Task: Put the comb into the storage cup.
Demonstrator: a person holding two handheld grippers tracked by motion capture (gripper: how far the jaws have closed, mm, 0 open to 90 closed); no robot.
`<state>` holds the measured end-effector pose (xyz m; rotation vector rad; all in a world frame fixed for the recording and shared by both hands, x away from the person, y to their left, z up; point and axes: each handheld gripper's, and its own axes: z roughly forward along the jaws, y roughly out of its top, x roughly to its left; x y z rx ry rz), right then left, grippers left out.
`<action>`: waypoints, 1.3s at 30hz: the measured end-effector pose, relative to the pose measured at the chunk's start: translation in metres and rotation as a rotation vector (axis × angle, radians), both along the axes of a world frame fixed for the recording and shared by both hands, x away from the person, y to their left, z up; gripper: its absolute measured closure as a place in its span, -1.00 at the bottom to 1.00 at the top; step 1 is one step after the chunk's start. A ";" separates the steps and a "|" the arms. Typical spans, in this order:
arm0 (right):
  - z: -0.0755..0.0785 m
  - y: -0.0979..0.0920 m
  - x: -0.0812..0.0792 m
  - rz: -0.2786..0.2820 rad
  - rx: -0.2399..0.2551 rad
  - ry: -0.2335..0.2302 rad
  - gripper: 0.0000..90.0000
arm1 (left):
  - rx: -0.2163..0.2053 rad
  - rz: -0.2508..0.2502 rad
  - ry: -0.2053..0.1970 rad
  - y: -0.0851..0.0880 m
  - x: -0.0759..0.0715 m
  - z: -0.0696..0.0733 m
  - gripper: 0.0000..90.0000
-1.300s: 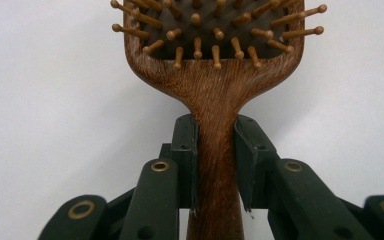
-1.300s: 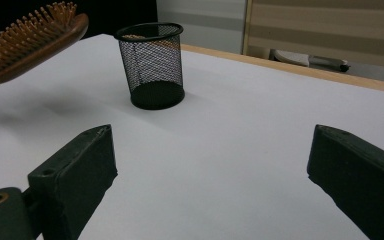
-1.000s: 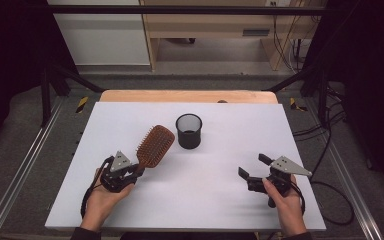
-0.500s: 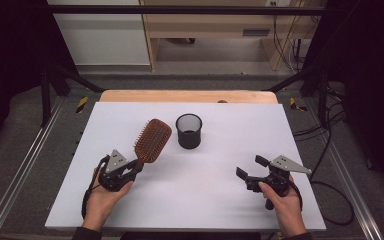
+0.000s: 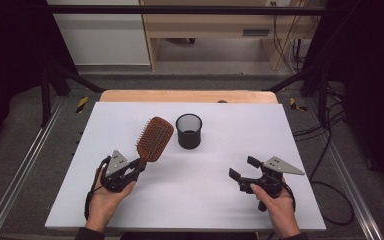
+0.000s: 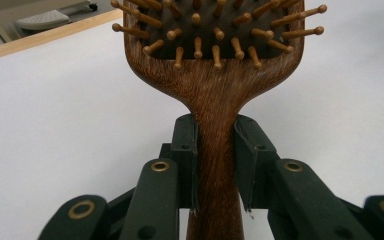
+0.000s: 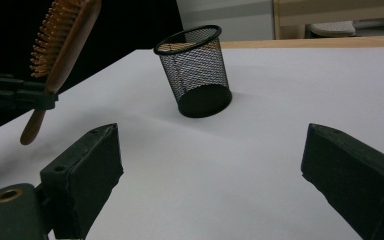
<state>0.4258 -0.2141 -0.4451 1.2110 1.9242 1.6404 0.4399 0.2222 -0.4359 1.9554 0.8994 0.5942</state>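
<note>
Left gripper (image 5: 139, 166) jaws are clamping the brush (image 5: 154, 138) by its narrow wooden handle, pads pressing both sides; the paddle head is sticking out past the jaw tips, raised off the desk (image 5: 230, 125). Brush is brown grained wood, with a dark pad and round-tipped wooden pins. Cup (image 5: 189, 130), a black wire-mesh cylinder, is standing upright just beyond and to one side of the brush head, not touching. Right gripper (image 5: 243, 168) jaws are standing wide apart, having just been closing a little, nothing between them; the cup is sitting well ahead of them, with bare white matte desk in between.
</note>
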 end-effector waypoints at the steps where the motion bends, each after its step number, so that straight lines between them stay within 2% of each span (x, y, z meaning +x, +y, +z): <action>1: 0.000 0.002 0.000 0.003 -0.001 -0.001 -0.79 | -0.001 -0.001 -0.004 -0.001 -0.001 0.000 0.62; 3: 0.001 0.006 0.000 0.003 -0.003 -0.004 -0.79 | -0.005 -0.008 -0.010 -0.002 -0.002 0.000 0.62; 6: 0.003 0.012 0.001 -0.008 0.020 -0.004 -0.81 | -0.016 -0.013 -0.015 -0.003 -0.003 0.000 0.62; 13: 0.003 0.030 0.007 0.013 0.074 0.030 -0.82 | -0.036 -0.013 -0.017 -0.003 -0.003 -0.001 0.62; 16: 0.002 0.043 0.011 0.035 0.061 0.039 -0.83 | -0.061 -0.033 -0.016 -0.003 -0.003 -0.001 0.62; 18: 0.003 0.052 0.013 0.056 0.045 0.037 -0.83 | -0.043 -0.035 -0.025 -0.005 -0.004 0.000 0.62; 20: 0.005 0.061 0.015 0.077 0.028 0.028 -0.83 | -0.049 -0.034 -0.024 -0.005 -0.004 0.000 0.62; 26: 0.014 0.085 0.023 0.118 0.040 0.015 -0.83 | -0.051 -0.037 -0.036 -0.008 -0.007 0.000 0.62; 35: 0.014 0.114 0.036 0.157 0.047 0.044 -0.82 | -0.058 -0.053 -0.046 -0.016 -0.007 0.000 0.62; 39: 0.014 0.122 0.040 0.160 0.049 0.049 -0.82 | -0.045 -0.061 -0.051 -0.020 -0.008 -0.001 0.62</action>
